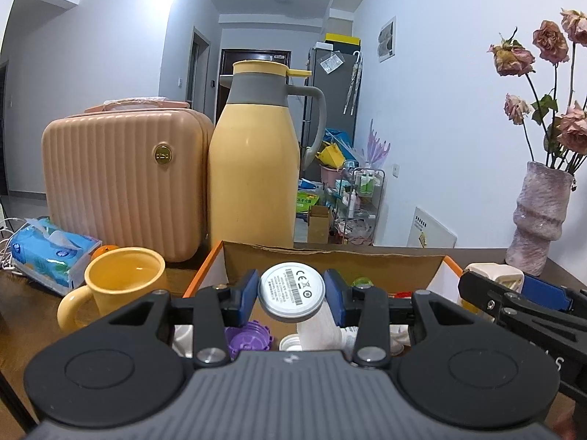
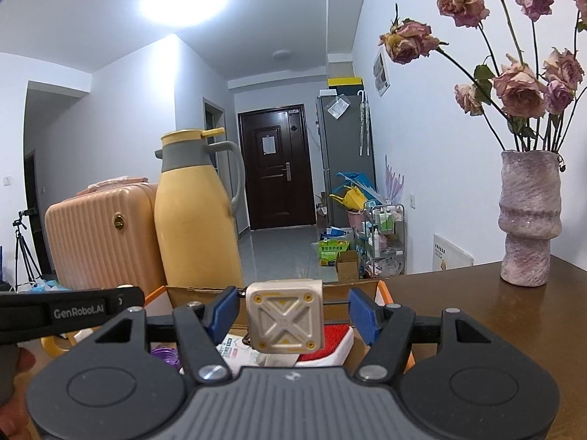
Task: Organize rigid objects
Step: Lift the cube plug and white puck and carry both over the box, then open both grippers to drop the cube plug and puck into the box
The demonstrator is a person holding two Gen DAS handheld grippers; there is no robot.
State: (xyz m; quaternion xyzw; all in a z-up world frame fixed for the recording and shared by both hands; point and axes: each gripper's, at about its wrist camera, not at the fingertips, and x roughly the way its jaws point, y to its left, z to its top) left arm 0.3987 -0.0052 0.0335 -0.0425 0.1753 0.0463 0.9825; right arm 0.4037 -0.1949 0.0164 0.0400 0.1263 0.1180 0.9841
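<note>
**Both grippers loaded above the sorting box**

Judging by how things lie, the step in hand is carrying two rigid pieces over the cardboard box (image 1: 332,256), which sits near the front of the brown table (image 2: 458,304) and already holds small items: a purple ribbed cap (image 1: 246,337), a white cap (image 1: 291,343) and a red-and-white flat piece (image 2: 330,344).

The left gripper (image 1: 291,295) has its blue pads closed onto a round white disc (image 1: 291,290), pinched at its left and right edges, with the printed label side facing the camera. The disc hangs over the near middle of the box.

The right gripper (image 2: 290,313) carries a cream cube-shaped device (image 2: 284,317) with an X-pattern face and yellow corner dots. Its jaws stand noticeably wider than the cube appears in the right wrist view (a gap shows on each side), so I cannot tell whether the pads are pressing it, though nothing else visibly supports it. It sits above the right part of the box.

Both tools point slightly downward and roughly parallel, the right one just beside the left one's right flank.

The next move probably calls for lowering each piece into a free spot in the box without knocking what lies there, then releasing. Beyond the box stand a yellow thermos jug (image 1: 256,168), a peach hard case (image 1: 121,183) and a yellow mug (image 1: 123,282) at left; a vase (image 2: 530,220) of dried roses stands far right.
</note>
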